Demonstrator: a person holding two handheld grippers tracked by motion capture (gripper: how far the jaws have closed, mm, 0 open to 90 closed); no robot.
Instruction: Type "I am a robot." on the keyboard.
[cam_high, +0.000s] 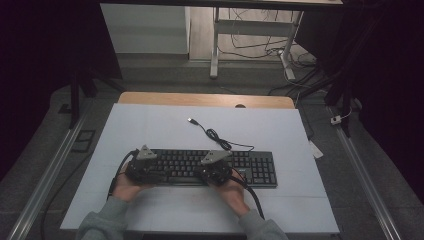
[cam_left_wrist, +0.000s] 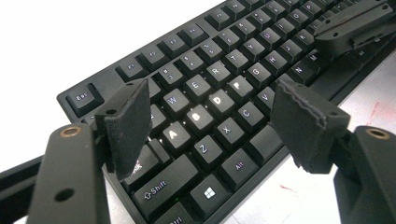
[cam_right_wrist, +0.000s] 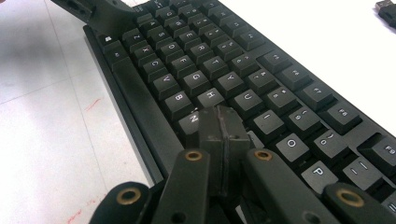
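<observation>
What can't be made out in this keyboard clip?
- Right gripper view: the right gripper stands shut over the keyboard; the key under its tips, and any contact, is hidden.
- Left gripper view: the left gripper is open; its left pad covers some keys.
- High view: key legends are too small to read.

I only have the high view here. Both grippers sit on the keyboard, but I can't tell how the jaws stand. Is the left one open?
Observer: Yes. In the left gripper view the left gripper is open, its pads straddling the lit A, S, D and F keys of the keyboard.
Operator: And the right one?
Observer: The right gripper is shut, its jaws pressed together with nothing between them, tip down among the keys near N and J.
Operator: Is the cable plugged in anywhere?
Observer: No. The USB plug lies loose on the white table beyond the keyboard.
</observation>
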